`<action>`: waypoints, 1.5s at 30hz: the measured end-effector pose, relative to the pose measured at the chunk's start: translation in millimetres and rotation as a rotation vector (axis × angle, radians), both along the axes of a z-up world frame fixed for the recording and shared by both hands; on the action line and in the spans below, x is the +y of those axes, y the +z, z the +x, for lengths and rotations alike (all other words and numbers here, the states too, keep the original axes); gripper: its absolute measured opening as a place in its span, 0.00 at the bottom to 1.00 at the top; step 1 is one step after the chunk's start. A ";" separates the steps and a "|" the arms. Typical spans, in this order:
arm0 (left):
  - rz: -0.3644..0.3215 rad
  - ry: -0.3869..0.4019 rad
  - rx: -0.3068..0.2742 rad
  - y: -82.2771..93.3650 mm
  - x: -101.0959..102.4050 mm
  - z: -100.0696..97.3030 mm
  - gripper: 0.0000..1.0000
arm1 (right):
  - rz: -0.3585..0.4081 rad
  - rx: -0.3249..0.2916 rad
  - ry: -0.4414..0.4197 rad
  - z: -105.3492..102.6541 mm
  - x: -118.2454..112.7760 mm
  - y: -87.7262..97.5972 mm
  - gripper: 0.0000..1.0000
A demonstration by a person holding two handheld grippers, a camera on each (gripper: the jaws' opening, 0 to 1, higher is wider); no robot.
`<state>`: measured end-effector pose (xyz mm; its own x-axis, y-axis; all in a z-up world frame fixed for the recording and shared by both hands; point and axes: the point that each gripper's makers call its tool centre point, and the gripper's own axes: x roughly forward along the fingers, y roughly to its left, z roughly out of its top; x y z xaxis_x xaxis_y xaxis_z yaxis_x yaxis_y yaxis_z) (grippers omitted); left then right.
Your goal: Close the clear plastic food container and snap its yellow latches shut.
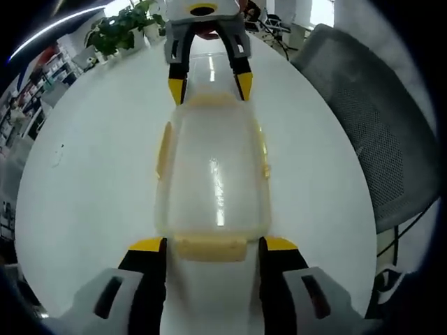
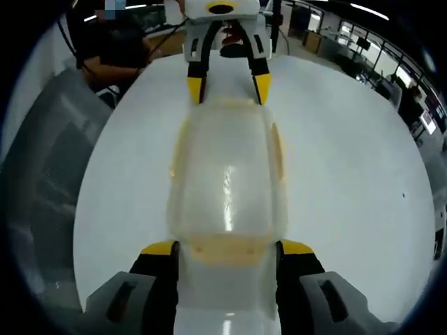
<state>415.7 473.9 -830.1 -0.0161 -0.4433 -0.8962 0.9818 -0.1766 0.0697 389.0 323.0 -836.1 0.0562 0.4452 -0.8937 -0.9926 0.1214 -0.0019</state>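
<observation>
A: Left gripper view: where does the clear food container [image 1: 213, 178] sit?
B: In the middle of the white desk [image 1: 91, 181], lid on, lying lengthwise between the two grippers. Pale yellow latches show on its short ends and long sides; the near-end latch [image 1: 209, 248] lies between the left gripper [image 1: 213, 244]'s yellow-tipped jaws.
A: Clamped?
B: No. The jaws stand apart, one either side of that end, and I cannot tell if they touch it.
A: And the far end?
B: The right gripper [image 1: 209, 85] faces it, jaws likewise spread at the far corners.
A: Right gripper view?
B: The same mirrored: container [image 2: 227, 178], right gripper [image 2: 227, 248] spread at the near end, left gripper [image 2: 228, 87] opposite.
A: Around the desk?
B: A grey mesh chair [image 1: 370, 132] along one edge, potted plants [image 1: 122, 31] at the far edge.
</observation>
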 end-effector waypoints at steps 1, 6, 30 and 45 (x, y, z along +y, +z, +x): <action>0.001 -0.003 0.012 -0.8 0.5 -2.1 0.49 | -0.008 0.000 0.001 1.3 -0.9 0.4 0.50; -0.002 0.000 0.026 -0.6 0.7 -3.6 0.48 | -0.016 0.000 0.004 0.7 -0.8 0.2 0.49; 0.059 0.034 0.008 -0.8 1.2 -7.7 0.39 | -0.035 0.000 -0.003 -2.0 -4.3 0.7 0.39; 0.053 0.072 -0.065 1.5 1.5 -7.1 0.39 | -0.021 -0.013 -0.028 -5.1 -5.2 2.0 0.38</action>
<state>408.6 475.5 -828.6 0.0735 -0.3927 -0.9167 0.9858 -0.1106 0.1264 383.9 317.8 -834.1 0.0797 0.4248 -0.9018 -0.9887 0.1486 -0.0174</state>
